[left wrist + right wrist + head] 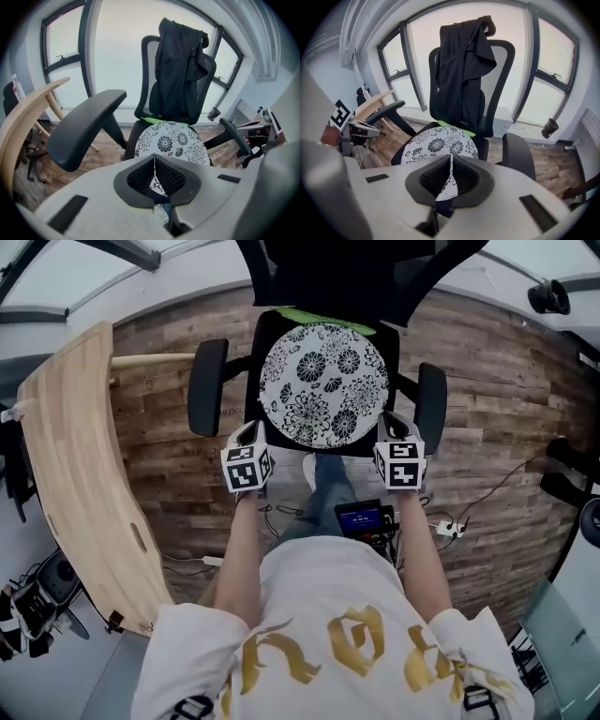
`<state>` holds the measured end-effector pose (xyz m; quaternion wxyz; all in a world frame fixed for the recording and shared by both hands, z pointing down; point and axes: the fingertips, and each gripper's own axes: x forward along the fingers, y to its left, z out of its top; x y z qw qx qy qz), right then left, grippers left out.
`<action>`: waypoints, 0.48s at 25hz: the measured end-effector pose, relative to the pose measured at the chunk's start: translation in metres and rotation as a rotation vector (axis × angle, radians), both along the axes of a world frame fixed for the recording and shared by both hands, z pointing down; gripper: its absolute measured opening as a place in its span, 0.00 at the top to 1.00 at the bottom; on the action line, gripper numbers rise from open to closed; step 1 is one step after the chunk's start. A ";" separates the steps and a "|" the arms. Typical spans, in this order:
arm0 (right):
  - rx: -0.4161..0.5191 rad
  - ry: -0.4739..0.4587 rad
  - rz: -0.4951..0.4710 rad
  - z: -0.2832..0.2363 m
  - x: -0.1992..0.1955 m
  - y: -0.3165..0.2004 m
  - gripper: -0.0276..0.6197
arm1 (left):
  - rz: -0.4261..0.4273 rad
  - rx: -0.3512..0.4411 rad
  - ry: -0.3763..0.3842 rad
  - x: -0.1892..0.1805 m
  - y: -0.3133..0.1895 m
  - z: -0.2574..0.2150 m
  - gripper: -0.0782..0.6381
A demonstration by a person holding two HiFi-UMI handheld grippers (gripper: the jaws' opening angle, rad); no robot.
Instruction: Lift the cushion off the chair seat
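Resting flat on the seat of the black office chair [258, 352], the round white cushion with a black floral print [323, 385] covers most of that seat; a strip of bright green fabric [323, 320] shows just behind its far edge, against the backrest. A dark jacket [180, 70] hangs draped over the chair's mesh back; the two padded black armrests [206, 385] stand on either side of the cushion.

The left gripper [251, 432] points down at the cushion's near left edge and the right gripper [394, 426] at its near right edge; both sit just beside the rim, and whether either touches it I cannot tell. In the left gripper view the black ribbed pads [140, 176] meet at their tips, clenched with nothing caught between them; the floral print shows only through the gap behind. The right gripper view shows the same: pads pressed together at the tips, empty.

A pale curved wooden surface [70, 456] stands to the left on the brown plank floor [487, 427]; the person's white shirt with gold print [328, 634] fills the bottom of the head view.
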<state>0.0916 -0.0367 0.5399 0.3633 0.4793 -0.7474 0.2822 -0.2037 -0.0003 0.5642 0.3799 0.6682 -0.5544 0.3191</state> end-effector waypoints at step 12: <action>-0.081 0.006 0.041 0.077 0.000 -0.046 0.93 | -0.077 -0.147 -0.046 -0.019 -0.016 0.086 0.87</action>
